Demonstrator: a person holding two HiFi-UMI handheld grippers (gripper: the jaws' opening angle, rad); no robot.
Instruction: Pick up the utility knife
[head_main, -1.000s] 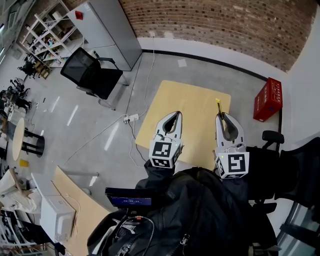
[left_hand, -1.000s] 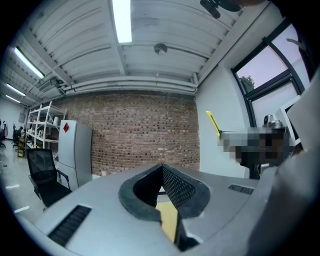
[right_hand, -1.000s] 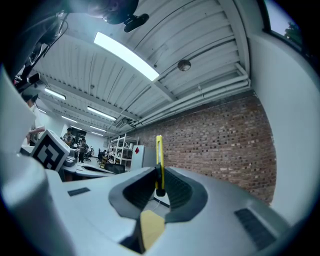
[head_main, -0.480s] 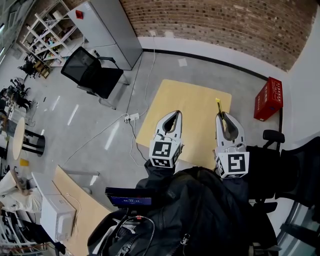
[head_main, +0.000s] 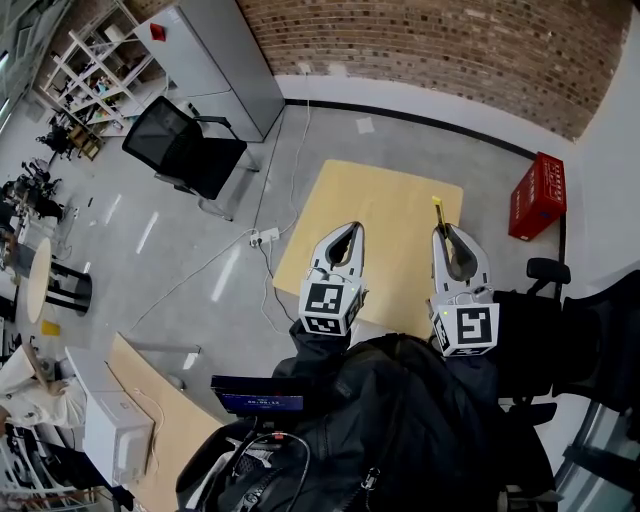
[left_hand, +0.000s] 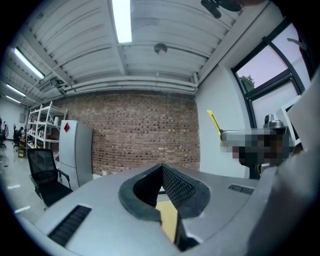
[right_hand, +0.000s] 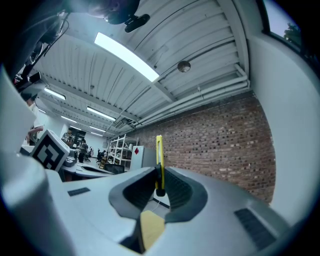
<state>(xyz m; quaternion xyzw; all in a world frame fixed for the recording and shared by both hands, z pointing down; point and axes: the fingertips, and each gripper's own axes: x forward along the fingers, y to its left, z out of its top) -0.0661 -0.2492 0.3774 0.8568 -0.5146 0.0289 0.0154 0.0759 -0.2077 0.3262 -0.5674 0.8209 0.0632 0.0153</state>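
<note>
Still, right gripper (head_main: 446, 231) clamping utility knife (right_hand: 159, 150), unmoved

My right gripper (right_hand: 159, 175) covers the lower part of the utility knife (right_hand: 159, 155); only its yellow upper length sticks out above the jaws. In the head view just a short yellow tip shows right of centre. The table (head_main: 370, 200) loses its near edge behind that gripper, my left gripper (head_main: 347, 230) and my dark jacket (head_main: 400, 420). At the upper left there, the shelving (head_main: 90, 60) is cut by the frame's edge, its contents too small to tell.
</note>
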